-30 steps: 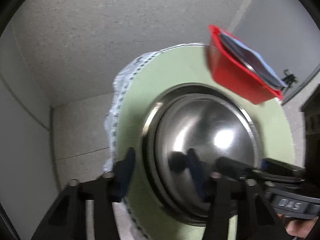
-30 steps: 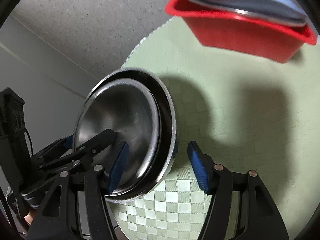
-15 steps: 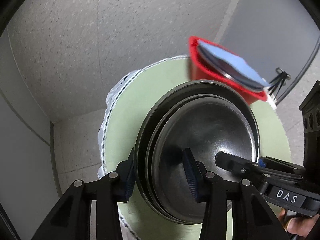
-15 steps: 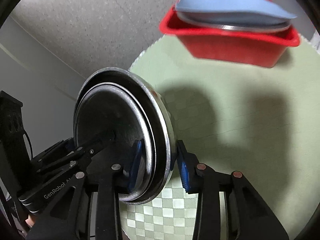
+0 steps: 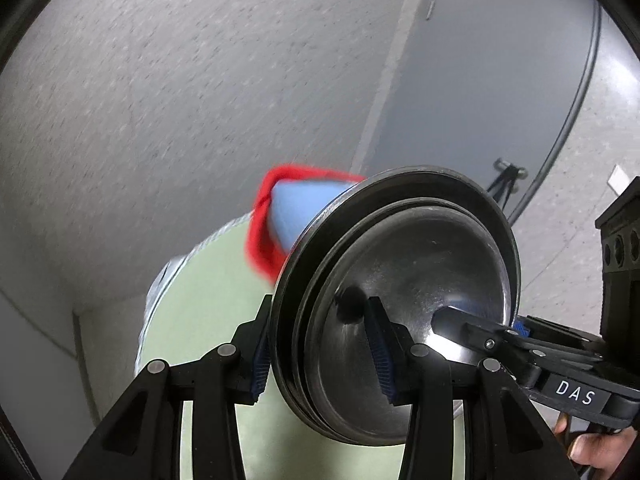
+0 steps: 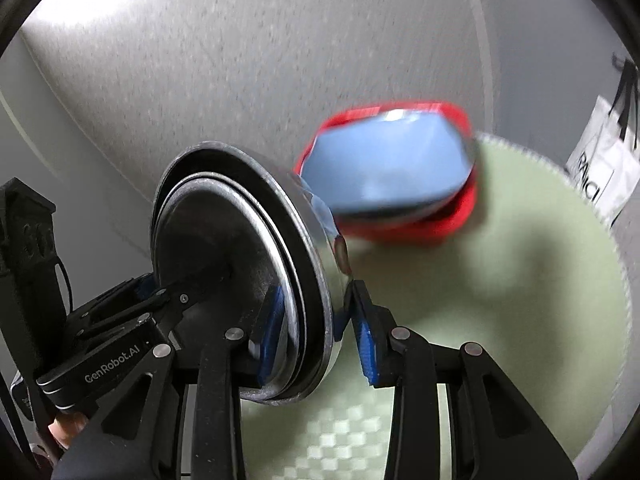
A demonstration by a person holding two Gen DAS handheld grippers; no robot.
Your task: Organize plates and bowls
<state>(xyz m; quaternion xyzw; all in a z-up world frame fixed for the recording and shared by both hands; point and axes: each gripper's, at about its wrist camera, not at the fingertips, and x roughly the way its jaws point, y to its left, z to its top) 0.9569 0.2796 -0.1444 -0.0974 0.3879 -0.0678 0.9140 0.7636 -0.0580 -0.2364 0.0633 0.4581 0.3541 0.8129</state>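
Two nested steel bowls (image 5: 404, 304) are held on edge above the round green table (image 5: 208, 292). My left gripper (image 5: 320, 348) is shut on their rim at one side. My right gripper (image 6: 316, 336) is shut on the rim at the other side, and the bowls (image 6: 224, 280) fill the left of the right wrist view. A red basin (image 6: 440, 224) holding a blue plate (image 6: 384, 168) stands on the table behind the bowls. In the left wrist view the basin (image 5: 264, 236) and plate (image 5: 300, 212) are partly hidden by the bowls.
The table has a green checked mat (image 6: 520, 280). A white bag (image 6: 600, 168) stands at the far right past the table edge. A grey door (image 5: 480, 80) and a black cable (image 5: 568, 120) stand behind the table. Grey floor surrounds the table.
Both grippers closed on the rim of the nested bowls and lifted them off the table, tilting them on edge. The red basin now appears closer and blurred.
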